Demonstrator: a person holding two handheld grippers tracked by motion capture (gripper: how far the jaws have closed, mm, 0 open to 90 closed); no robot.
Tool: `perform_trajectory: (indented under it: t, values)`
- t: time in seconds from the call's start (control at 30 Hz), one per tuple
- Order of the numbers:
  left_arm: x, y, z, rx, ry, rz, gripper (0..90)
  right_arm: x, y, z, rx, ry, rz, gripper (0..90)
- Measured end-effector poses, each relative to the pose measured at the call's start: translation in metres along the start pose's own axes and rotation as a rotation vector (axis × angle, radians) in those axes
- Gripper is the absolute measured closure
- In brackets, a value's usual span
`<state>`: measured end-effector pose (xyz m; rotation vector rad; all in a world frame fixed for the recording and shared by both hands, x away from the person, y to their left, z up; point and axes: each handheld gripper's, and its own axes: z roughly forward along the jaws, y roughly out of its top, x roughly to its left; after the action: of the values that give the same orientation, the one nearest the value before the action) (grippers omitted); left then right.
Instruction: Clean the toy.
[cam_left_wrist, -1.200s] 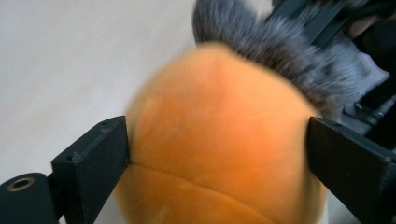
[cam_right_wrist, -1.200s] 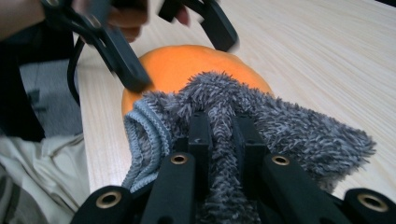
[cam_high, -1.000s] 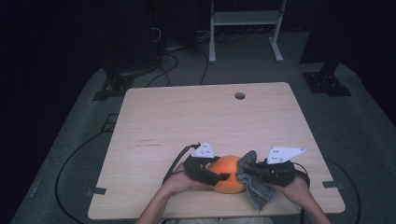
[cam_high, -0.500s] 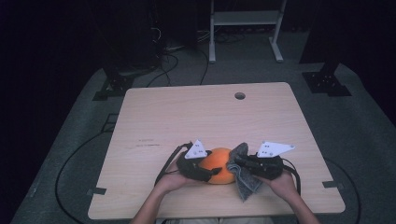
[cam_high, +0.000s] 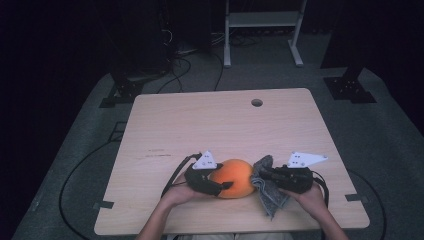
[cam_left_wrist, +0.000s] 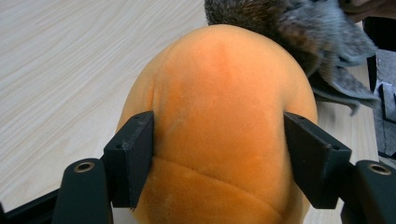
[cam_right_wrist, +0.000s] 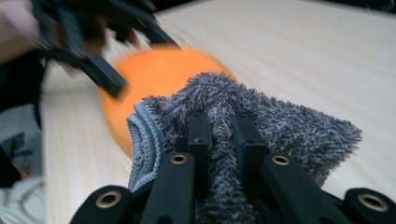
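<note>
High view: an orange plush ball (cam_high: 234, 177) is seen lying on the wooden table (cam_high: 220, 125) near the person's edge, between the two claws. The left gripper (cam_high: 222, 186) is set across the ball's left side, and the right gripper (cam_high: 260, 172) is held just beside its right side with a grey fluffy cloth (cam_high: 267, 192) pinched in it.

From the left gripper view, the jaws are seen standing part-way apart, one on each flank of the ball (cam_left_wrist: 219, 121); they have just been opening, and the pads lie against the velvety surface with little or no dent, so whether any grip remains cannot be told. In the right gripper view, the jaws are shut tight on the cloth (cam_right_wrist: 243, 126), whose pile bulges around them, with the ball (cam_right_wrist: 154, 79) blurred beyond it.

The ball is judged to be light, soft and springy, and likely to roll or squirm away if pushed from one side. It is best taken across its widest middle, with enough squeeze to dent the filling. The cloth is limp and is best pinched by a bunched fold.
</note>
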<state>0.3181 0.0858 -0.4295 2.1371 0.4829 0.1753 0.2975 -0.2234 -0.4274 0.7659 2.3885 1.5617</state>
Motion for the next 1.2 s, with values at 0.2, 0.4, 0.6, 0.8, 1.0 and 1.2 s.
perform_trajectory:
  t: [0.2,0.4,0.6,0.8,1.0,1.2]
  values:
    - [0.000,0.000,-0.001,0.001,0.000,0.000,29.2,-0.002,-0.008,0.012,0.077,-0.001,0.007,79.3]
    - [0.000,0.000,0.002,-0.015,-0.013,-0.003,24.7,-0.016,-0.025,0.006,0.151,-0.019,0.055,79.3]
    - [-0.011,0.006,0.008,0.008,-0.014,0.060,23.8,0.000,0.004,-0.001,0.013,0.015,-0.007,79.3]
    - [-0.009,0.012,-0.001,0.009,-0.053,0.052,15.6,0.012,0.011,0.018,0.034,0.025,-0.062,79.3]
    - [0.004,0.008,0.006,0.126,-0.076,-0.095,6.6,0.011,0.003,0.013,0.035,0.033,-0.041,79.2]
    - [-0.005,0.011,0.002,0.033,-0.025,-0.041,29.6,0.008,0.005,0.008,0.041,0.009,-0.046,79.3]
